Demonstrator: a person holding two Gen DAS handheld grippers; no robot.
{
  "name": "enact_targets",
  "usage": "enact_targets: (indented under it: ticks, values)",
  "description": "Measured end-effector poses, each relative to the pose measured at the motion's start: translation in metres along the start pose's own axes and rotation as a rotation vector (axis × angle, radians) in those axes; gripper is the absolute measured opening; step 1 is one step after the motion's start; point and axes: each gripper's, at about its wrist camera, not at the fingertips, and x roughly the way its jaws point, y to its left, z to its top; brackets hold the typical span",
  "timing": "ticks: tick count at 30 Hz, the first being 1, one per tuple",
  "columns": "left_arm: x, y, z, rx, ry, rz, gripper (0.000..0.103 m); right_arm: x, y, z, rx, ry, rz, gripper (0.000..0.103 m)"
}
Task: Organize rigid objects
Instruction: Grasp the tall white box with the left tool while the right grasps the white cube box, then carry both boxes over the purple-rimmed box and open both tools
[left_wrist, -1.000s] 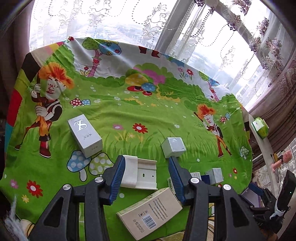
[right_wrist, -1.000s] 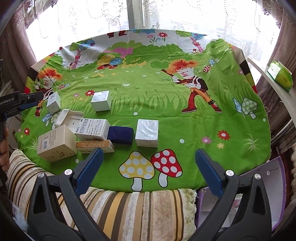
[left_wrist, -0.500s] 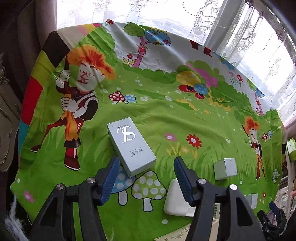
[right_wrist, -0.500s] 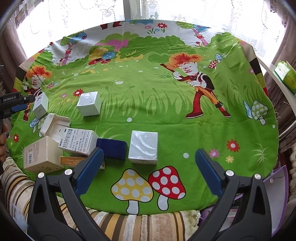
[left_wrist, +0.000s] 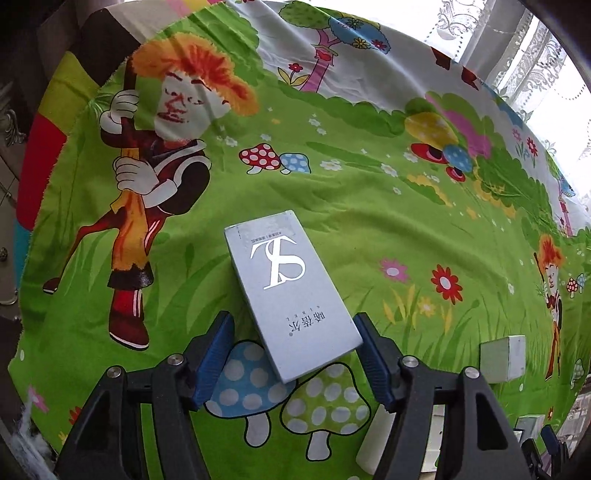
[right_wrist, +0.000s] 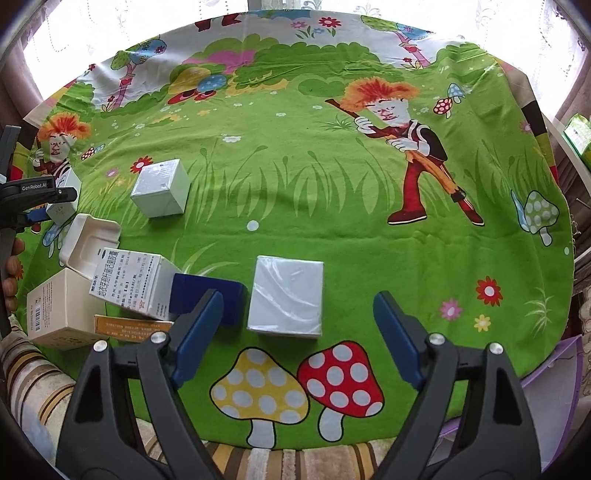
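Note:
A long grey box marked "TS" lies flat on the cartoon-print cloth. My left gripper is open, and the box's near end sits between its blue pads without touching them. In the right wrist view my right gripper is open and empty, just in front of a white plastic-wrapped box. A dark blue box lies left of it. The left gripper shows at the left edge around the grey box.
A pile at the left holds a printed white carton, a cream box, an orange flat box and a white tray. A white cube stands farther back, and shows in the left wrist view. A striped cushion edge runs below.
My left gripper has moved left from the white tray and closed in on the grey TS box, which now sits between its pads. My right gripper has advanced towards the white wrapped box.

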Motion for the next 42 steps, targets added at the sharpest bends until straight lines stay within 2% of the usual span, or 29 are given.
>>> enact_targets:
  ticks: [4,5,8,14,27,34,42]
  values:
    - [0.003,0.000,0.000,0.022,-0.007,0.005,0.064,0.004,0.000,0.000,0.005,0.013,0.007,0.067]
    - [0.004,0.000,0.000,0.027,-0.008,-0.001,0.056,0.004,0.000,0.000,0.004,0.014,0.005,0.063]
    - [0.003,-0.001,-0.002,0.040,-0.016,-0.007,0.050,0.012,0.001,-0.002,0.002,0.043,0.022,0.044]
    - [-0.005,0.002,-0.008,0.035,-0.032,-0.037,0.044,0.008,-0.001,-0.005,0.011,0.023,0.017,0.044]
    - [-0.046,0.003,-0.035,0.044,-0.101,-0.111,0.043,-0.017,0.002,-0.014,-0.001,-0.052,-0.029,0.044]
    - [-0.081,-0.007,-0.066,0.068,-0.147,-0.198,0.043,-0.032,0.001,-0.025,0.011,-0.075,-0.028,0.044]
    - [-0.108,-0.026,-0.107,0.123,-0.155,-0.289,0.043,-0.052,0.002,-0.041,0.011,-0.097,-0.026,0.044]
